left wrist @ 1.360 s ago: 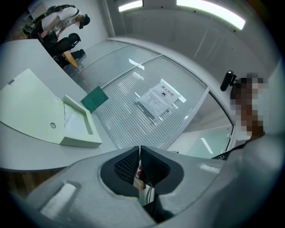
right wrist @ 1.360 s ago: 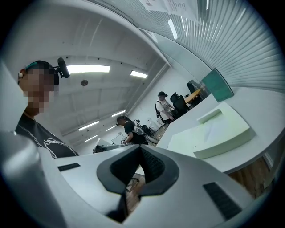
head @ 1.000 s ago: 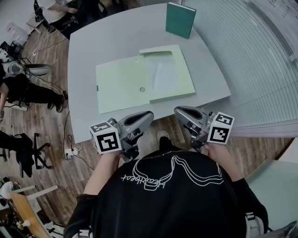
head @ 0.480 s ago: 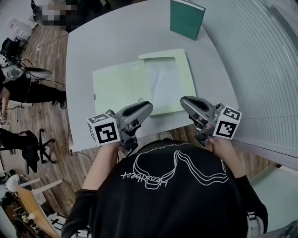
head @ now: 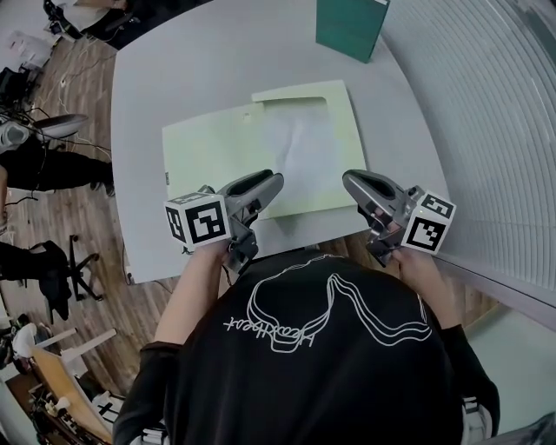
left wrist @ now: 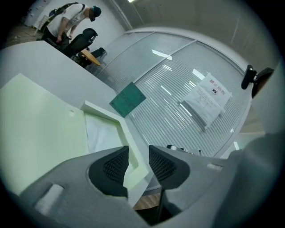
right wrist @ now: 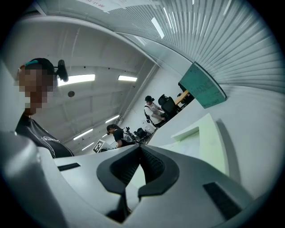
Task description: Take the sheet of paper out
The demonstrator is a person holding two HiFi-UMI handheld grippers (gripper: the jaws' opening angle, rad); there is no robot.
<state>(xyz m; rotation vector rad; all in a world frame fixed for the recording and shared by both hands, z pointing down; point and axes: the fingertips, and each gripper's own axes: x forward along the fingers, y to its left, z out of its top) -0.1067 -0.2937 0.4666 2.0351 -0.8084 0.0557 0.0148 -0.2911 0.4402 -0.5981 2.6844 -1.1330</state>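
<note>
A pale green folder (head: 217, 156) lies open on the grey table (head: 174, 69). A white sheet of paper (head: 304, 148) sits in its right-hand pocket. My left gripper (head: 265, 181) hovers at the folder's near edge, its jaws opening. In the left gripper view the folder's near corner (left wrist: 133, 171) shows in the gap between the pads (left wrist: 113, 167), and nothing is pressed. My right gripper (head: 352, 180) is at the folder's near right corner, its jaws closed together on nothing. In the right gripper view the folder (right wrist: 213, 147) lies just ahead of the right gripper (right wrist: 140, 149).
A dark green book (head: 350, 26) lies at the table's far right edge. A glass wall with blinds (head: 486, 130) runs along the right. On the wooden floor to the left stand chairs (head: 52, 278) and people. The table's near edge is right under my hands.
Both grippers came forward from off the table's near edge to the folder's near edge. The left gripper's jaws have parted.
</note>
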